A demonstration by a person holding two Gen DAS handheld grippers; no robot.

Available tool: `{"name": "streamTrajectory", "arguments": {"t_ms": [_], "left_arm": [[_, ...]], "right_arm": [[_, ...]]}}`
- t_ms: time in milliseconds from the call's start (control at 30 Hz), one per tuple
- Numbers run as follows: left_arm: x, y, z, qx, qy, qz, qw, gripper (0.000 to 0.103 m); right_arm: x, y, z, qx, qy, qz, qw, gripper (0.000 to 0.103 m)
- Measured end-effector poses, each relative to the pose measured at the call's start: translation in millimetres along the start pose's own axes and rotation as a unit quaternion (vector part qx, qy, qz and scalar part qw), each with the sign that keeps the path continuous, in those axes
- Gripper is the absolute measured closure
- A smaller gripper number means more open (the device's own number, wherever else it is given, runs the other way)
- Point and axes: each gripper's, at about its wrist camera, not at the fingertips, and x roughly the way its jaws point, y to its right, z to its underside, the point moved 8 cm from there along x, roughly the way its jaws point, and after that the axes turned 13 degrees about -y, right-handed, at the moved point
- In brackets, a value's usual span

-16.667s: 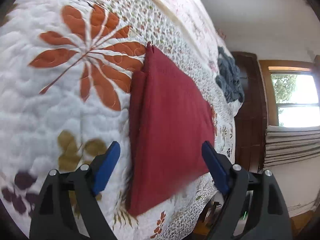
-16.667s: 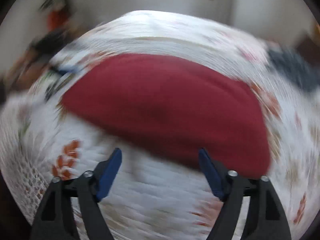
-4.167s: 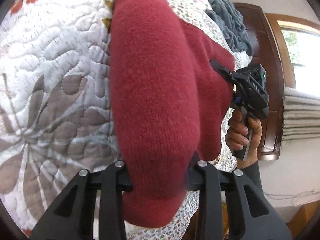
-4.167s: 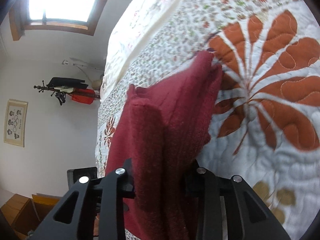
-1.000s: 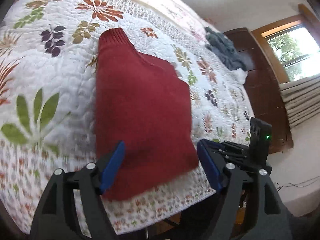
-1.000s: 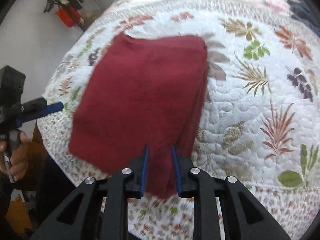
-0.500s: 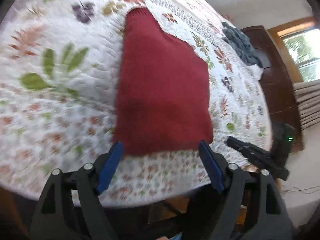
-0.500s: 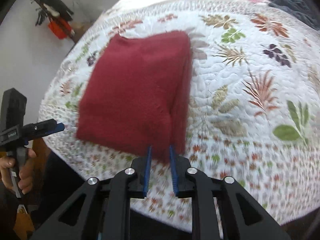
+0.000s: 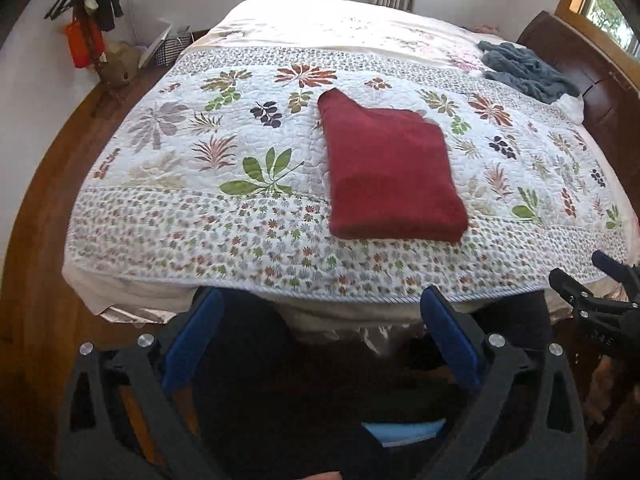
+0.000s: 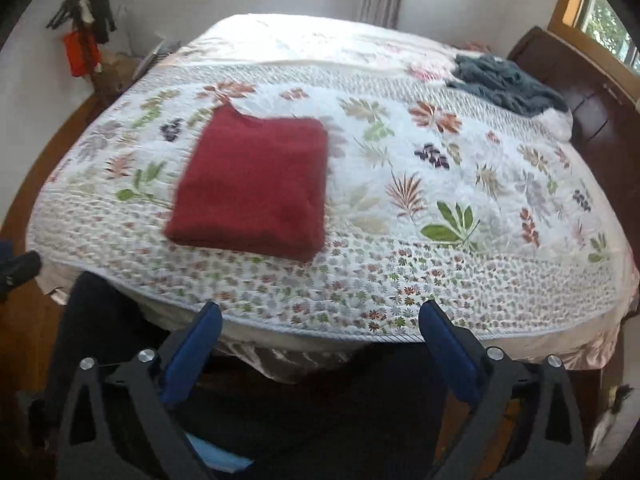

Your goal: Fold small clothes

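**Sweater folded on the bed**

Sweater (image 9: 390, 172) lay folded into a thick red rectangle on the flowered quilt (image 9: 240, 128), near the foot edge of the bed, one narrow knitted end poking out toward the far side. Rested flat, touched by neither tool. Sat left of middle in the right wrist view (image 10: 256, 184), right of middle in the left wrist view.

Left hand-held gripper (image 9: 320, 340) hung back off the foot of the bed, blue pads (image 9: 196, 336) spread wide, nothing between them. Right hand-held gripper (image 10: 320, 344) likewise pulled clear of the mattress, pads (image 10: 448, 348) wide apart and empty; also glimpsed at the right edge of the left wrist view (image 9: 600, 300).

Crumpled blue-grey garment (image 9: 524, 68) heaped at the far right corner of the bed, well apart from the sweater, beside a dark wooden headboard (image 9: 592, 92). Red bag (image 9: 82, 42) hung by the far left wall.
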Motion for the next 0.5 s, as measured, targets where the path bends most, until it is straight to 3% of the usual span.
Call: {"name": "streamTrajectory", "arguments": {"t_ms": [167, 333, 500], "left_arm": [[-61.3, 13.5, 9.5, 0.02, 0.04, -0.007, 0.999, 0.005], [-102.9, 21.4, 19.0, 0.024, 0.067, 0.004, 0.9974, 0.005], [-120.3, 29.4, 25.7, 0.031, 0.075, 0.011, 0.9967, 0.005]], "right_arm": [[-65.6, -9.9, -3.7, -0.003, 0.03, -0.038, 0.999, 0.004], [-122.8, -9.9, -4.1, 0.005, 0.062, -0.038, 0.997, 0.004], [-148.8, -8.6, -2.4, 0.003, 0.082, -0.023, 0.996, 0.004]]}}
